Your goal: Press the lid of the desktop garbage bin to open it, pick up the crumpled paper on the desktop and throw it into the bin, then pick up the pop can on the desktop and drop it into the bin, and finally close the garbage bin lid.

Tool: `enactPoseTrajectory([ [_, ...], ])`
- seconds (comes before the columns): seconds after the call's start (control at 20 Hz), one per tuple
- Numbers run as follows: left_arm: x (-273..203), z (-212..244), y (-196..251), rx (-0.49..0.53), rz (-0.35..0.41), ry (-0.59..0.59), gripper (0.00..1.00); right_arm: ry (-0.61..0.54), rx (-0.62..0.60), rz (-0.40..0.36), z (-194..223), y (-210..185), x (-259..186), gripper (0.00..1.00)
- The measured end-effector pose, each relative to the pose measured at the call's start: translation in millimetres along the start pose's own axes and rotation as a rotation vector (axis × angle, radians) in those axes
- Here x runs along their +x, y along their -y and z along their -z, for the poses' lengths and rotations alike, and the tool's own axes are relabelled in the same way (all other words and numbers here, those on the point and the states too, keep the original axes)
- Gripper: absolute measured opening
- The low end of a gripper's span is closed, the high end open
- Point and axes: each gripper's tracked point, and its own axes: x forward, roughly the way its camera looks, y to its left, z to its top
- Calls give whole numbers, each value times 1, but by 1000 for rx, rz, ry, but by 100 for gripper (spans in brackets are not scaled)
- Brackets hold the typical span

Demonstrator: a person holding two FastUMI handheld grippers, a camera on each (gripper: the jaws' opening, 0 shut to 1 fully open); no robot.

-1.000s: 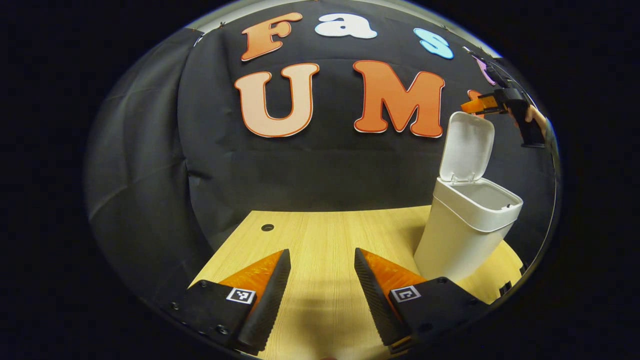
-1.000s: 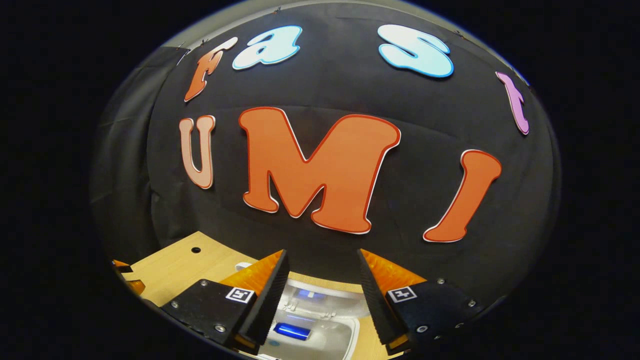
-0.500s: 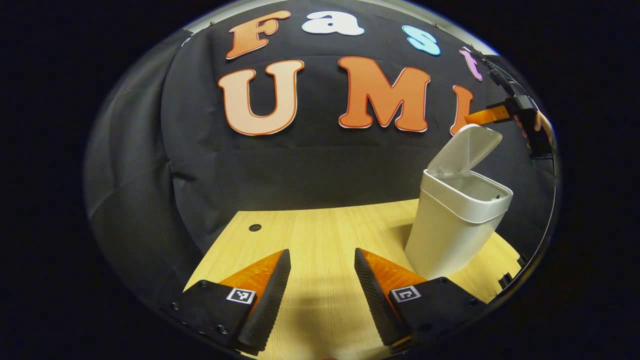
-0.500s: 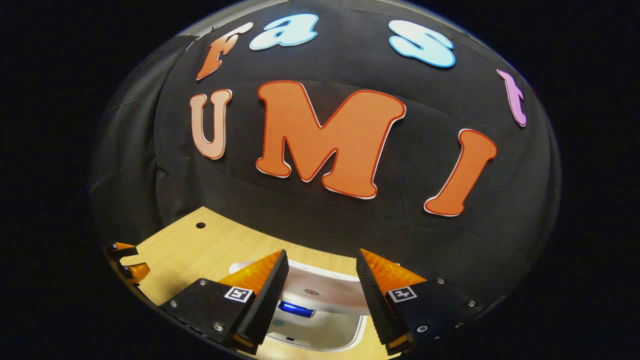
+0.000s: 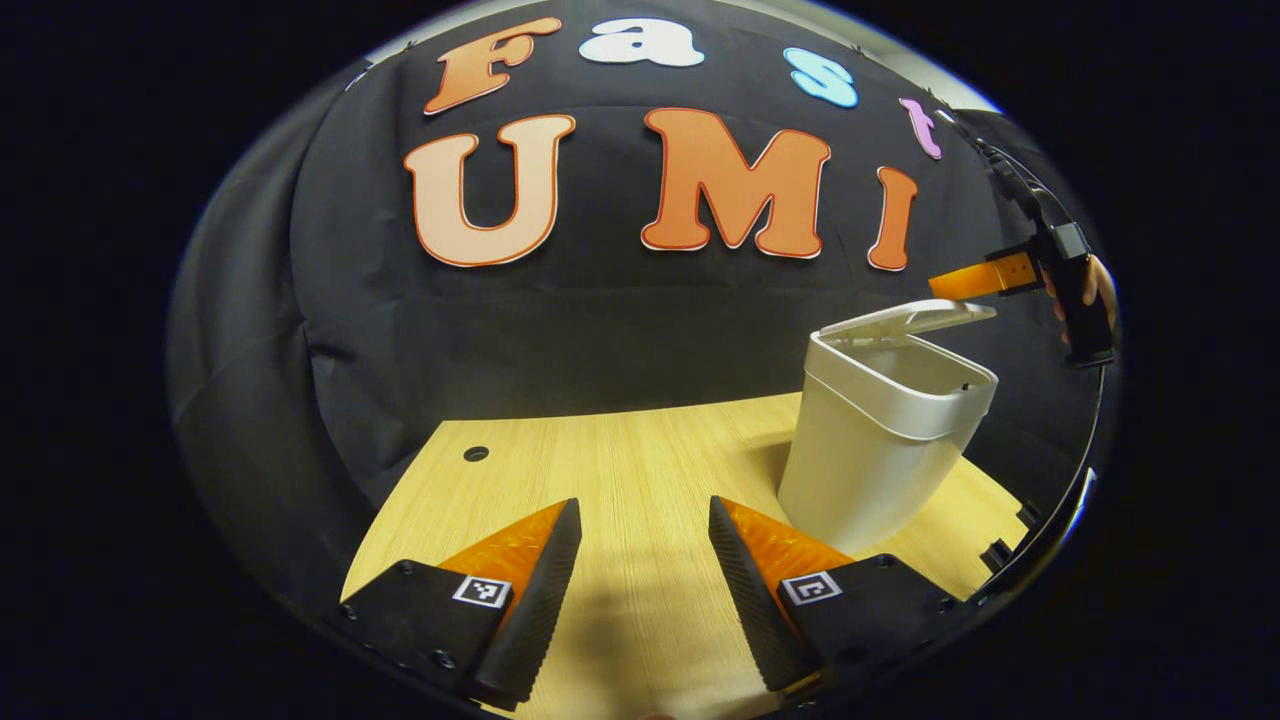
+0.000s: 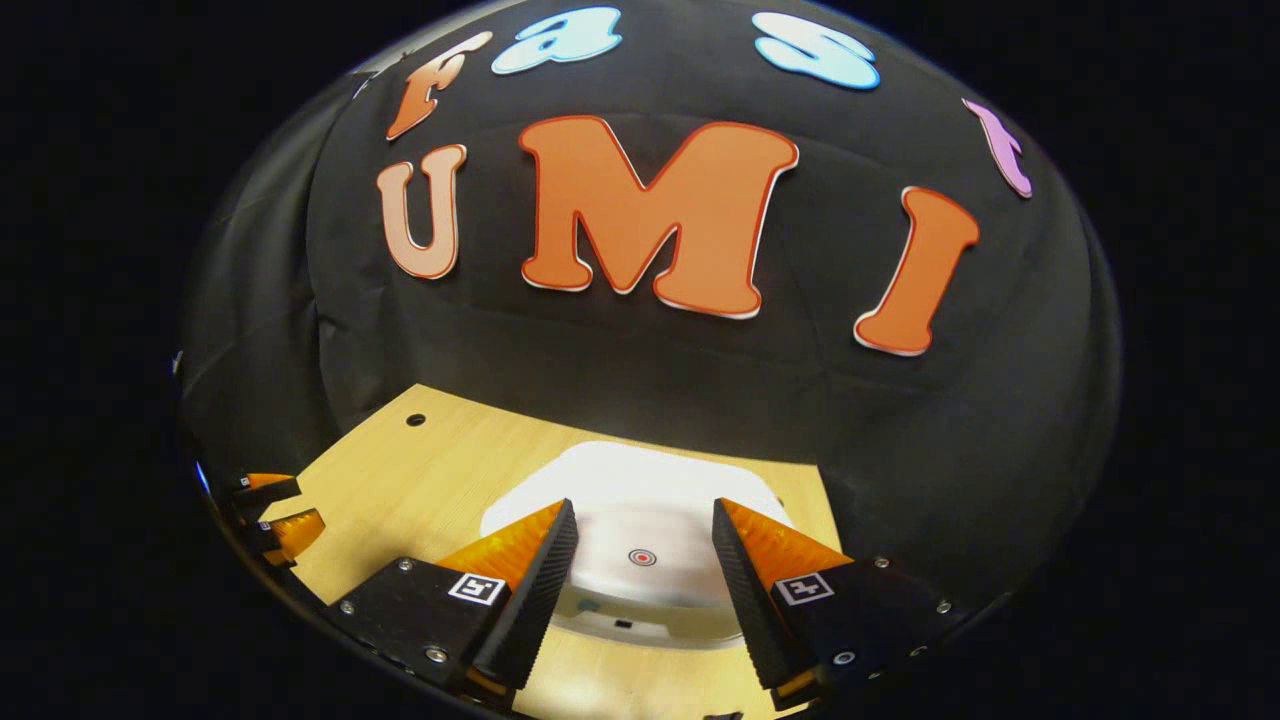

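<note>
A white desktop garbage bin [image 5: 885, 440] stands on the right part of a pale wooden desktop [image 5: 620, 470], its lid [image 5: 905, 318] tilted almost flat, so the inside and anything in it are hidden. In the left gripper view, the left gripper [image 5: 640, 560] hovers low over bare wood with its fingers spread apart and empty. The right gripper [image 6: 640, 565], also spread and empty, is just above the lid, which looks blurred in the right gripper view, and whether it touches is unclear.
</note>
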Motion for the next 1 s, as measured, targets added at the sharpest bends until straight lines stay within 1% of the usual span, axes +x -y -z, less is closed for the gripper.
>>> enactPoseTrajectory([
  [0.25, 0, 7, 9, 0, 26, -21, 83, -62, -3, 2, 31, -9, 0, 83],
  [0.4, 1, 12, 15, 5, 44, -44, 83, -90, 39, -2, 44, -11, 1, 83],
  [0.55, 2, 11, 21, 18, 64, -47, 83, -117, 114, -9, 54, -12, 2, 83],
  [0.6, 3, 10, 23, 25, 69, -44, 83, -127, 117, -3, 56, -11, 3, 83],
  [0.65, 4, 10, 23, 33, 71, -41, 83, -128, 107, 4, 58, -12, 4, 82],
  [0.75, 5, 8, 23, 43, 68, -37, 83, -125, 89, 13, 60, -13, 4, 83],
  [0.9, 9, 10, 22, 35, 61, -43, 83, -127, 113, 30, 61, -13, 5, 83],
  [1.0, 11, 12, 20, 33, 54, -51, 83, -119, 102, 34, 63, -15, 5, 81],
])
